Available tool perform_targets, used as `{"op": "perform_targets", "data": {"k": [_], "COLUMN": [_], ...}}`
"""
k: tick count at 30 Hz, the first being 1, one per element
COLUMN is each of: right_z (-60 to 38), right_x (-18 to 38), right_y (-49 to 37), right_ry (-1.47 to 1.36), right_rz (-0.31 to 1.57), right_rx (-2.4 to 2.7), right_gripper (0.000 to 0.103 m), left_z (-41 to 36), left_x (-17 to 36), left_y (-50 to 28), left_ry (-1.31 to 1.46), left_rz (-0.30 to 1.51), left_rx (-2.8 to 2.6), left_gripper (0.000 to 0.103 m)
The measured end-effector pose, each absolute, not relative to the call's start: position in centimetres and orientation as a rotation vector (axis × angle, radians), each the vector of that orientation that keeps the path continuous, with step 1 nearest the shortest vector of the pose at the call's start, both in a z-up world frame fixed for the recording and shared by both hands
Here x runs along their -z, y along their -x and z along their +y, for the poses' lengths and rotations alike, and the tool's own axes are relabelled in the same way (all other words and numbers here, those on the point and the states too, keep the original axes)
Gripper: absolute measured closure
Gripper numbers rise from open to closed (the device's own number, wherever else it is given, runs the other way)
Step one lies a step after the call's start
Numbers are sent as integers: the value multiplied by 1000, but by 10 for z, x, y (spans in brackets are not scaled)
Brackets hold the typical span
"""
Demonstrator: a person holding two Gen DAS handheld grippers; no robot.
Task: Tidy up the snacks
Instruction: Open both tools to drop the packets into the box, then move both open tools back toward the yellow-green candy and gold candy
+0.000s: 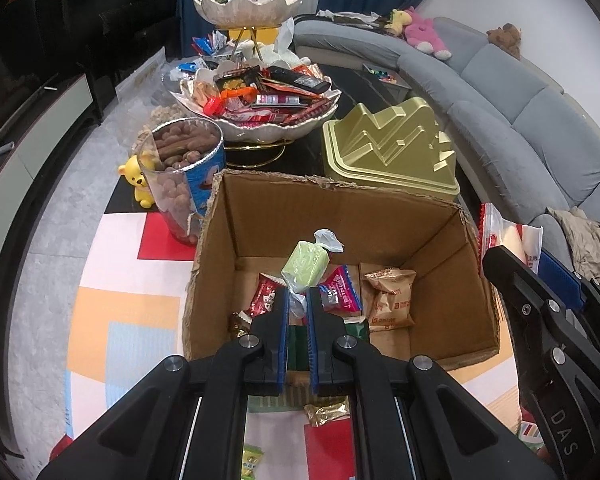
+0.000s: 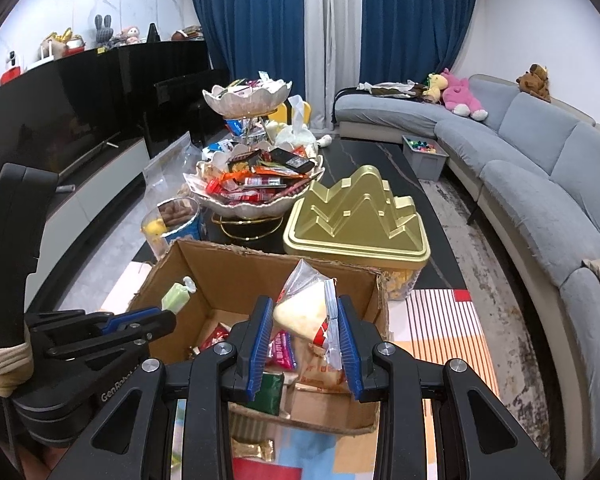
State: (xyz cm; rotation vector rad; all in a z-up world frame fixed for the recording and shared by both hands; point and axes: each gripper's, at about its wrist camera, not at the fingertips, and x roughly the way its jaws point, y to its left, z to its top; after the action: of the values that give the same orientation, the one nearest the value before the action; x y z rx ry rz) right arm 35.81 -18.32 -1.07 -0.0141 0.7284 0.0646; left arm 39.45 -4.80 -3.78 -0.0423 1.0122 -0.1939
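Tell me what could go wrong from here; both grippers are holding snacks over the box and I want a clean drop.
1. The left gripper pinches only the twisted wrapper end of the green candy, so it may slip out early.
2. The right gripper holds its clear-bagged snack near the cardboard box wall; it could catch the rim or fall outside.
3. Both grippers crowd the same opening and might bump.

Both wrist cameras look forward and slightly down, close above the cardboard box, sharing it, the gold tin and sofa beyond.
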Motion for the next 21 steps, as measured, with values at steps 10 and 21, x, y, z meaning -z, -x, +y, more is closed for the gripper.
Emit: {"op": "perform_targets", "data": {"k": [10,21], "right_z": [-182,-185], "right_x": [12,0], "right_y": [-365,-356], "right_ry": [46,39], "right_rz": [727,697], "right_rx": [-83,-46], "right_gripper": [62,31], "left_z": [-47,-34], "left_x": [45,34], "left_y": [-400,-389], "left_ry": [51,38], "left_rz": [1030,1004], "left_rx": [190,141], "left_gripper": [83,53]}}
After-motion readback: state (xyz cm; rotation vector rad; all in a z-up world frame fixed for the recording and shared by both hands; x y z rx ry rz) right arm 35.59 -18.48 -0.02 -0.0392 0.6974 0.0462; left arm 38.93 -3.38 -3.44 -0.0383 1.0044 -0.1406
